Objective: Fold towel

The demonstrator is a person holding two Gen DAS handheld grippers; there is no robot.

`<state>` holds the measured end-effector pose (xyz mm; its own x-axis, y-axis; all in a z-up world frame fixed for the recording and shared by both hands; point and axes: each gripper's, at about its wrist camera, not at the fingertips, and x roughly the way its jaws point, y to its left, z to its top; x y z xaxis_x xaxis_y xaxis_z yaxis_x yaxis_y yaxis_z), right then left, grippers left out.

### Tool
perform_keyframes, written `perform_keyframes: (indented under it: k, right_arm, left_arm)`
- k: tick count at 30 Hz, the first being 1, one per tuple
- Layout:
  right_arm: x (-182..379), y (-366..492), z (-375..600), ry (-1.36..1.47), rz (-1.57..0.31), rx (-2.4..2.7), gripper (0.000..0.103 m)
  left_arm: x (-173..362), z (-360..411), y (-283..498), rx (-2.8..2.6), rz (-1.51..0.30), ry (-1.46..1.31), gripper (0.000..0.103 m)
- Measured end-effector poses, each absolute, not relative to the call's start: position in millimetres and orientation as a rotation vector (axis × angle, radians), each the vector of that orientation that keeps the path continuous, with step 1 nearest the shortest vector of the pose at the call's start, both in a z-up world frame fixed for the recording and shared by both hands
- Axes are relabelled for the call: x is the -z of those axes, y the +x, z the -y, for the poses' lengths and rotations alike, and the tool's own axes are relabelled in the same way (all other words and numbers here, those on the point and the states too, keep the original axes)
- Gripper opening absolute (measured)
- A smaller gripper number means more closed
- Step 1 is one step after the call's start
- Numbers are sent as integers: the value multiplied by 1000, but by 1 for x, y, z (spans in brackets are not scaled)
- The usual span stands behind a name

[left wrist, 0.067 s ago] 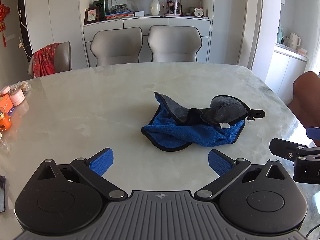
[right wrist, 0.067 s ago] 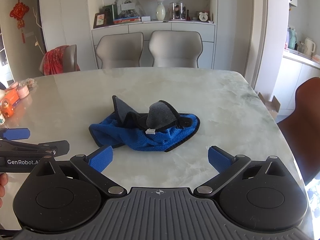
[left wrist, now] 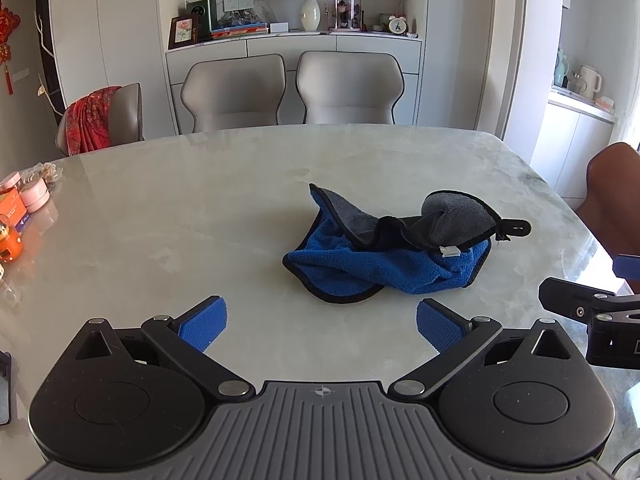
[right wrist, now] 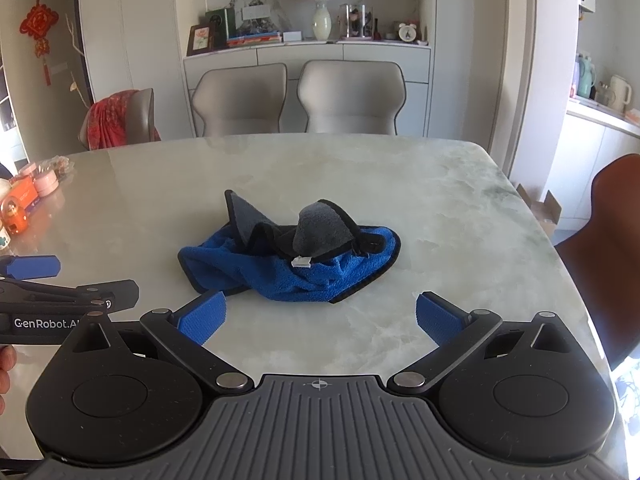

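Observation:
A crumpled towel (left wrist: 384, 264), blue on one side and grey on the other with black trim, lies bunched on the marble table (left wrist: 200, 208). It also shows in the right wrist view (right wrist: 296, 264). My left gripper (left wrist: 320, 324) is open and empty, a little short of the towel's near left edge. My right gripper (right wrist: 320, 318) is open and empty, just short of the towel's near edge; its left pad (right wrist: 202, 316) sits close to the towel's corner. Each gripper shows at the edge of the other's view, the right gripper (left wrist: 588, 308) and the left gripper (right wrist: 60, 292).
Small jars and orange items (left wrist: 20, 208) sit at the table's left edge. Two grey chairs (left wrist: 288, 88) stand behind the table, one with a red cloth (left wrist: 92, 120) at the left, and a brown chair (right wrist: 608, 248) at the right.

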<state>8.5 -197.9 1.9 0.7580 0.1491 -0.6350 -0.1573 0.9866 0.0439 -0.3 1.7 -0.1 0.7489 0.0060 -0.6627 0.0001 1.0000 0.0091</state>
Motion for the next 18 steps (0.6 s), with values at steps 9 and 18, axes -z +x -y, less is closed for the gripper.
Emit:
perform_keyframes:
  k: [9,18]
  right_arm:
    - [-6,16,201,-13,-686,-158,103]
    - [5,11,198,-18,-682,-157,103]
  left_arm:
    - [0,-3,5,-2,-741,19,103]
    - [3,1,5,6,-738,21,103]
